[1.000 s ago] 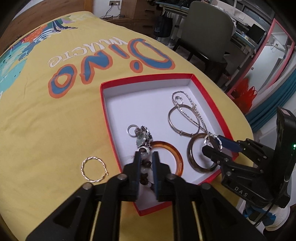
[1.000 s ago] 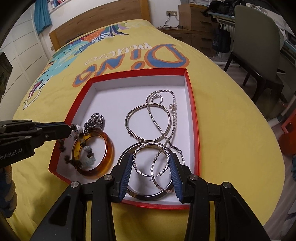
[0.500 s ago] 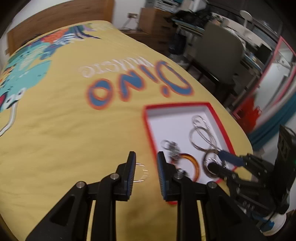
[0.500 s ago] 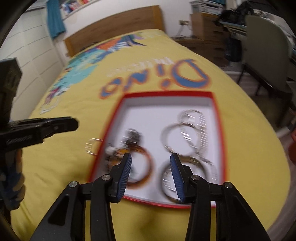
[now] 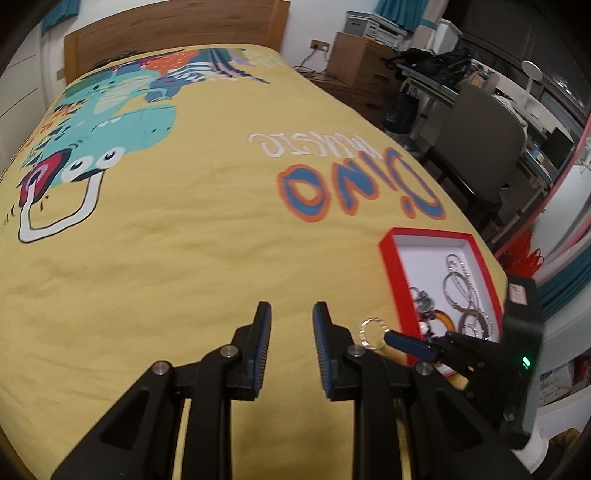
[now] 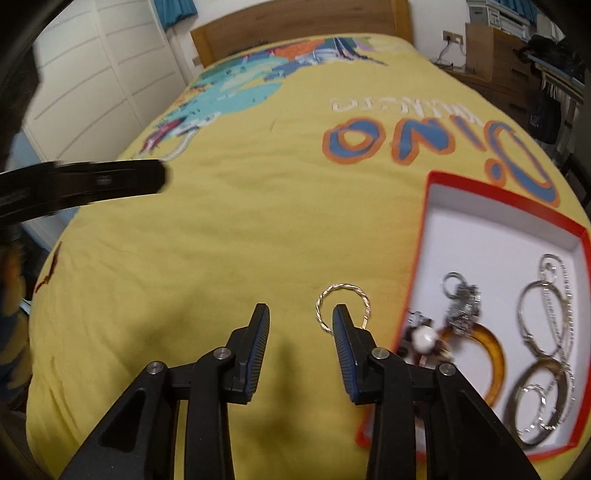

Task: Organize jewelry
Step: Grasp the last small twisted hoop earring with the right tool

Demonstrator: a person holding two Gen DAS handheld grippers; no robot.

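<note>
A red-rimmed white box [image 6: 428, 236] [image 5: 392, 258] lies on the yellow bedspread and holds several bangles, a chain, an amber bangle [image 6: 493, 360] and a beaded piece. A twisted silver bangle [image 6: 342, 306] [image 5: 373, 333] lies on the spread just left of the box. My right gripper [image 6: 300, 334] is open and empty, its right finger overlapping the bangle's lower edge. My left gripper [image 5: 291, 338] is open and empty over bare bedspread, left of the bangle. The right gripper's tip [image 5: 404, 341] shows beside the bangle in the left wrist view.
The bedspread [image 5: 166, 240] carries a dinosaur print and "Dino" lettering. A wooden headboard [image 5: 170, 33] is at the far end. A chair [image 5: 476, 140] and desk stand beyond the bed's right edge. White wardrobe doors [image 6: 92, 74] are on the left.
Both grippers have swung left, away from over the box. The left one has let go of the beaded piece in the box and opened. The right one now stands at the loose silver bangle.
</note>
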